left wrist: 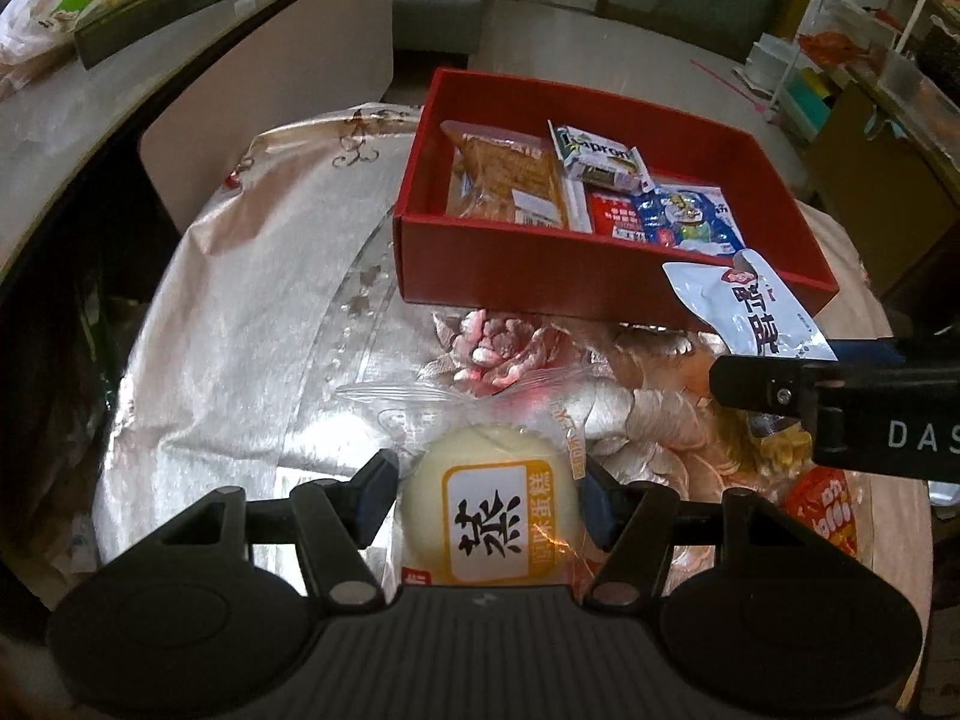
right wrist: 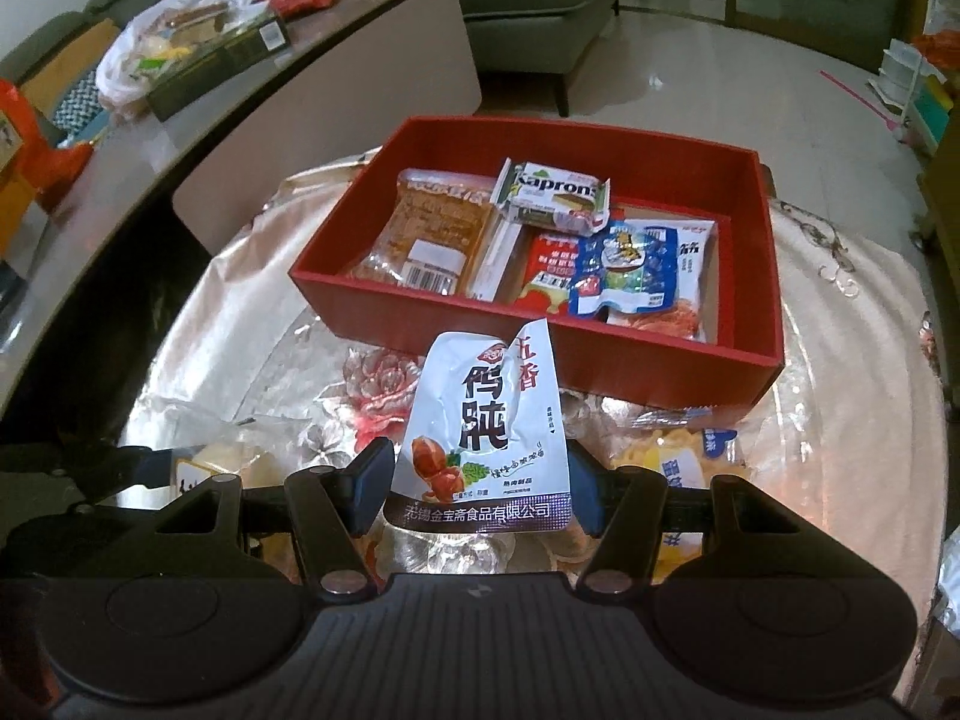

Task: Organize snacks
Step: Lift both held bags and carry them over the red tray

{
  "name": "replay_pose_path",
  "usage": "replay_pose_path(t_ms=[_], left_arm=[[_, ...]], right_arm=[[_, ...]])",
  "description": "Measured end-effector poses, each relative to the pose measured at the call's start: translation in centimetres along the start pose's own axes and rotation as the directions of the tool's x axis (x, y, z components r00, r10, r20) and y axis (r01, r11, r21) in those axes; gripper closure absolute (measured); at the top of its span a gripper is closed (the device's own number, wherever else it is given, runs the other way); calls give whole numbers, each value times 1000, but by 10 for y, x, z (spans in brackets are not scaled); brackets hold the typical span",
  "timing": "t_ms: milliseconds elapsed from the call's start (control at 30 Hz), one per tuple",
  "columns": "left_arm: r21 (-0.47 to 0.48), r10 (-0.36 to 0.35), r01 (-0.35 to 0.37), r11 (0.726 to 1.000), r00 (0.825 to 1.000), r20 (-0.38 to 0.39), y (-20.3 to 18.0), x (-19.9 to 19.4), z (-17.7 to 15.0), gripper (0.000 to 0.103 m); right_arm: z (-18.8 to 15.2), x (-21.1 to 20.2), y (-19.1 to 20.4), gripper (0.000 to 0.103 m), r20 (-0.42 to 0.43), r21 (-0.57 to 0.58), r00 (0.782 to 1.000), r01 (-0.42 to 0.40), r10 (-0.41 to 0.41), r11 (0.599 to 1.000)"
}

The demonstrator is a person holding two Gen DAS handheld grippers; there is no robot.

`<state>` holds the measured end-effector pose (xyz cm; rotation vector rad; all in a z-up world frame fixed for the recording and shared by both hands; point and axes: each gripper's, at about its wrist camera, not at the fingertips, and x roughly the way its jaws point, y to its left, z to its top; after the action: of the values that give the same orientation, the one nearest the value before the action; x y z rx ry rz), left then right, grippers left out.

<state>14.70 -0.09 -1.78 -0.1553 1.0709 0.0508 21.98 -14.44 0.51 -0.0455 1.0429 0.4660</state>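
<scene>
A red box [left wrist: 516, 276] [right wrist: 660, 369] stands on the table and holds several snack packs, among them a Kapron wafer [left wrist: 600, 159] [right wrist: 552, 192] and an orange-brown pack [left wrist: 504, 174] [right wrist: 432, 234]. My left gripper [left wrist: 486, 498] is shut on a wrapped steamed cake [left wrist: 492, 516] just above the cloth in front of the box. My right gripper [right wrist: 480, 480] is shut on a silver snack pouch [right wrist: 486, 426] held upright before the box's near wall. The pouch also shows in the left wrist view [left wrist: 750, 312].
The table has a shiny floral cloth [left wrist: 252, 312] [right wrist: 378, 378]. A yellow snack pack [right wrist: 690, 456] and a red one [left wrist: 822, 510] lie at the right front. A counter [left wrist: 120, 90] with a dark box [left wrist: 168, 0] and bags stands to the left.
</scene>
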Motion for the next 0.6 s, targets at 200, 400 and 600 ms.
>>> replay_pose_path(t_ms=[200,400,600], left_arm=[[4,-1,1,1000,1000,17,-2,-1,7,47],[14,-2,1,1000,999,43,-6,-4,16,47],[31,5,-8,999,997,83,-12,-7,28,47]], right_arm=[[2,-7,-1,36,21,-1,1000,-1,1,1000],[4,-13,-4,36,43,8,999,-4,4,1000],[7,-22,-7,36,82,20,997,-1,-1,1000]])
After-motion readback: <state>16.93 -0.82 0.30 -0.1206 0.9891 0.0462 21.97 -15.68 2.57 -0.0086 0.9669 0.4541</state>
